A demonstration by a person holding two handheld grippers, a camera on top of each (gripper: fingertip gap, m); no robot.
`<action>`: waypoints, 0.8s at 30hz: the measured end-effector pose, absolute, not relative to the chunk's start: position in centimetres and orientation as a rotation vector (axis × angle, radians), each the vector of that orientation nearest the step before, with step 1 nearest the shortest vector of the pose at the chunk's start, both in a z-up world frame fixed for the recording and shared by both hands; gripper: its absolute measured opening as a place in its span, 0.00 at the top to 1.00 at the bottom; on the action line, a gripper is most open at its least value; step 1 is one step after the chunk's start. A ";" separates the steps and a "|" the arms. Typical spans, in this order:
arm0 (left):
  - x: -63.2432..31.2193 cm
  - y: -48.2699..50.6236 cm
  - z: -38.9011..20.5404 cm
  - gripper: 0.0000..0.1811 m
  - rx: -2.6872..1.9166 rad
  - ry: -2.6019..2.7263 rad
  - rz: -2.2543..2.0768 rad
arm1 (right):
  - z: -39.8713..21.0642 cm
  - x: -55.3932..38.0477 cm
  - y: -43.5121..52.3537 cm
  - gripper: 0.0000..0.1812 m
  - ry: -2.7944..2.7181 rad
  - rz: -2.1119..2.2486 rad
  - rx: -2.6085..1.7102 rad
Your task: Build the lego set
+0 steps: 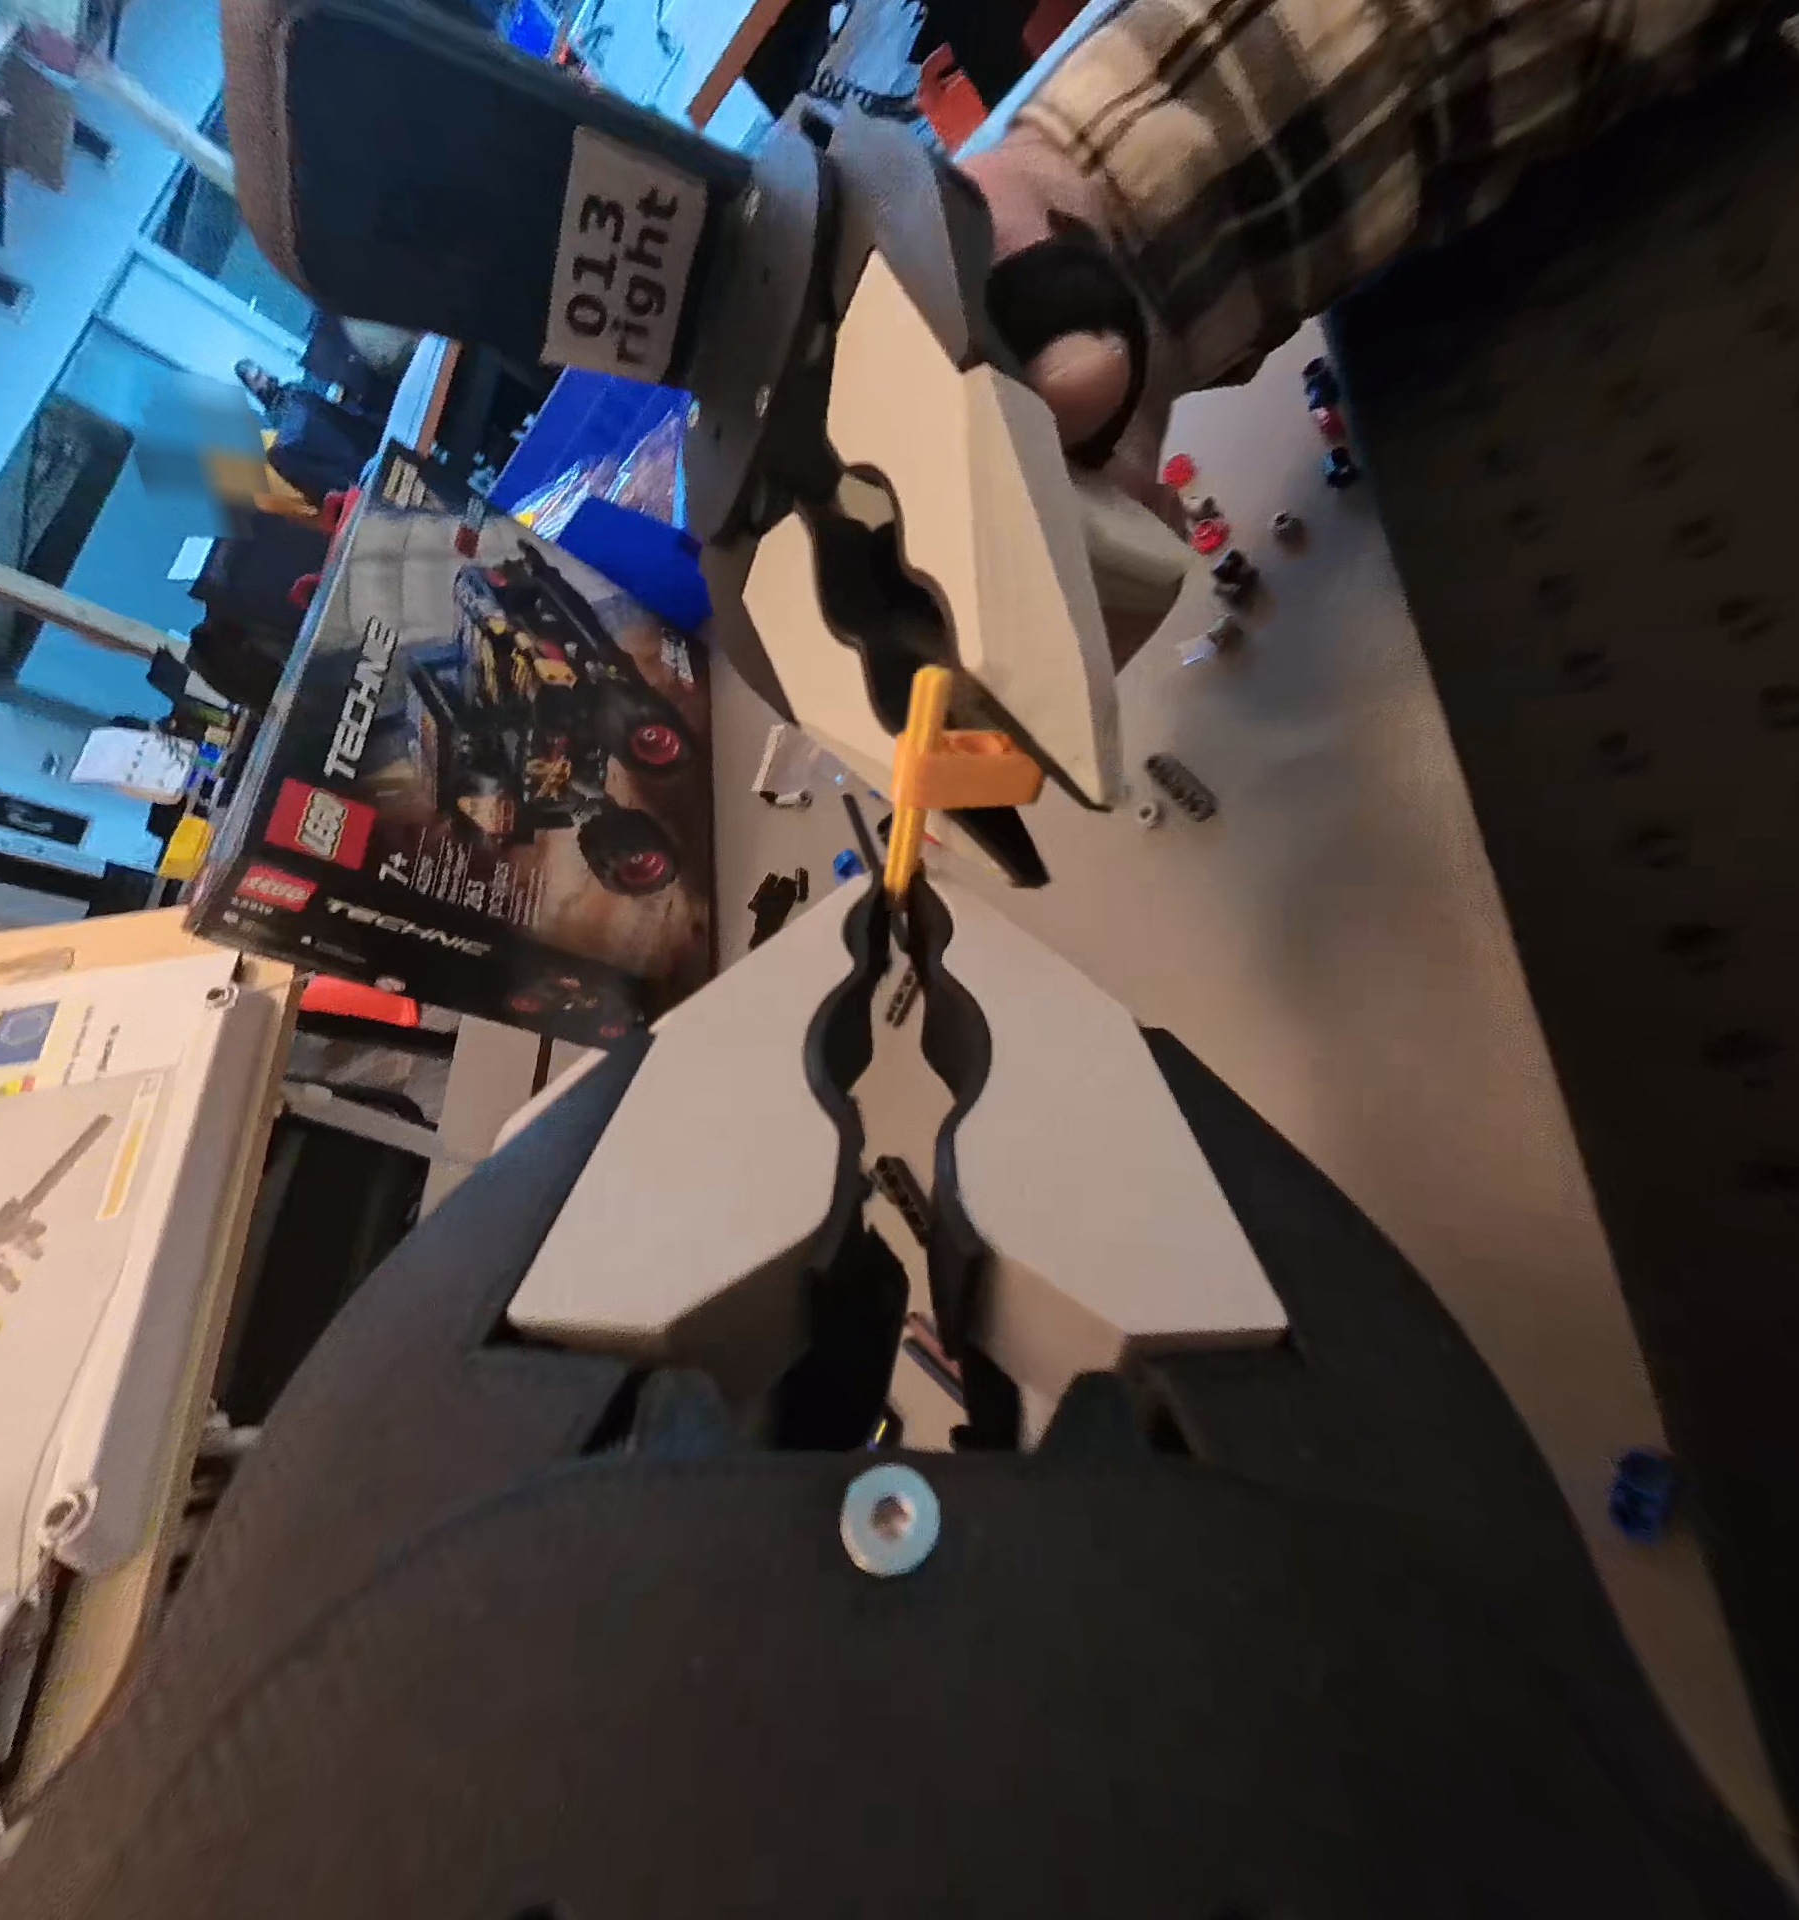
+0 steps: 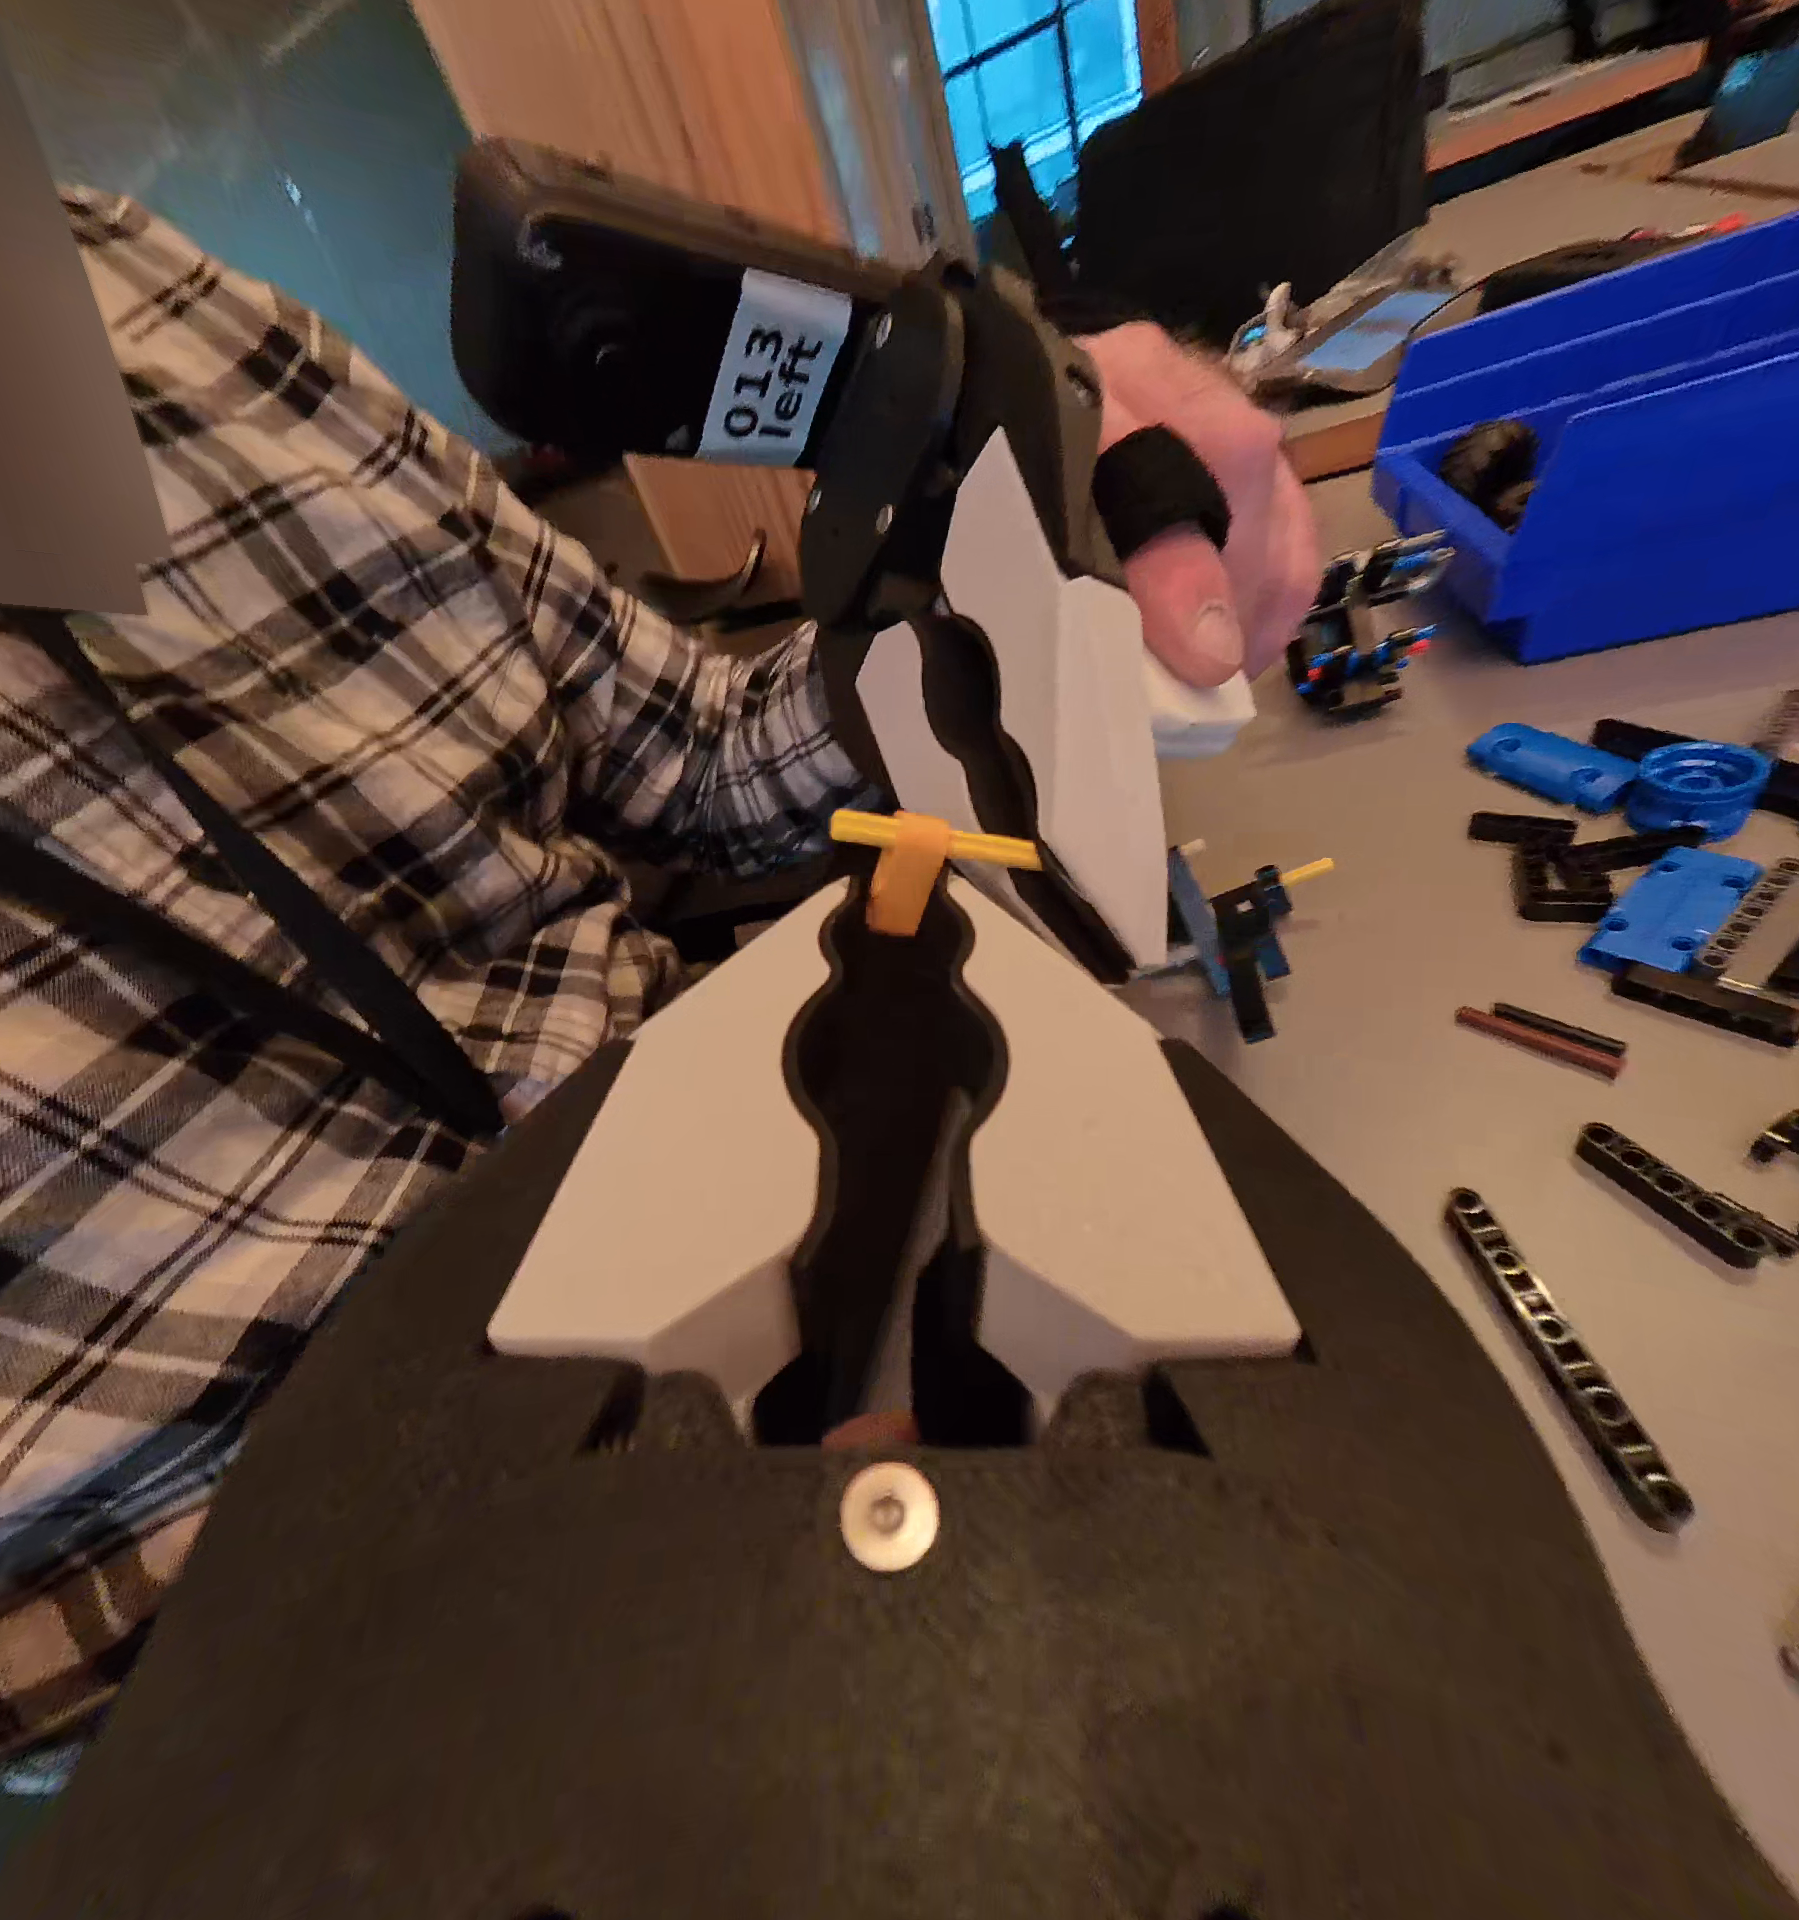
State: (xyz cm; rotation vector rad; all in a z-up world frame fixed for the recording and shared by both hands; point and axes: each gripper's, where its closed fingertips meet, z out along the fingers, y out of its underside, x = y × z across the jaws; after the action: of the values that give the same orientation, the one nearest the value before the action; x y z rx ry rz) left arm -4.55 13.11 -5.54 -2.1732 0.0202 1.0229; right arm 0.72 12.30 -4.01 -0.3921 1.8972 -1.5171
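A thin yellow axle runs through an orange connector, and both are held in the air above the pale table. My left gripper is shut on the axle's lower end. My right gripper comes in from above, shut on the connector. In the right wrist view my right gripper pinches the orange connector, with the yellow axle lying crosswise through its top. The left gripper grips the axle's right end.
A Lego box and an instruction booklet stand to the left. Loose black beams, blue parts, two small sub-assemblies and a blue bin lie to the right. Small red and black pins are scattered. A plaid sleeve is close. There is about 5 cm between the tips of the two grippers.
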 end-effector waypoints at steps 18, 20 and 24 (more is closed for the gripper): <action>-9.3 7.6 -5.1 1.00 -2.122 -0.529 1.052 | -3.3 -7.4 9.6 0.91 2.358 -2.013 -0.116; -9.4 7.5 -5.2 1.00 -2.126 -0.545 1.053 | -3.3 -7.2 9.4 0.90 2.348 -2.009 -0.112; -9.5 7.4 -5.7 1.00 -2.165 -0.546 1.078 | -2.5 -7.6 9.3 0.89 2.368 -2.073 -0.075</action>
State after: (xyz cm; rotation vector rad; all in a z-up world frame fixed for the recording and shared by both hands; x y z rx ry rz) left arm -9.49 7.42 -5.72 -2.1647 -0.5465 1.0777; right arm -7.60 9.30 -2.55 -0.0754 2.3680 -2.0728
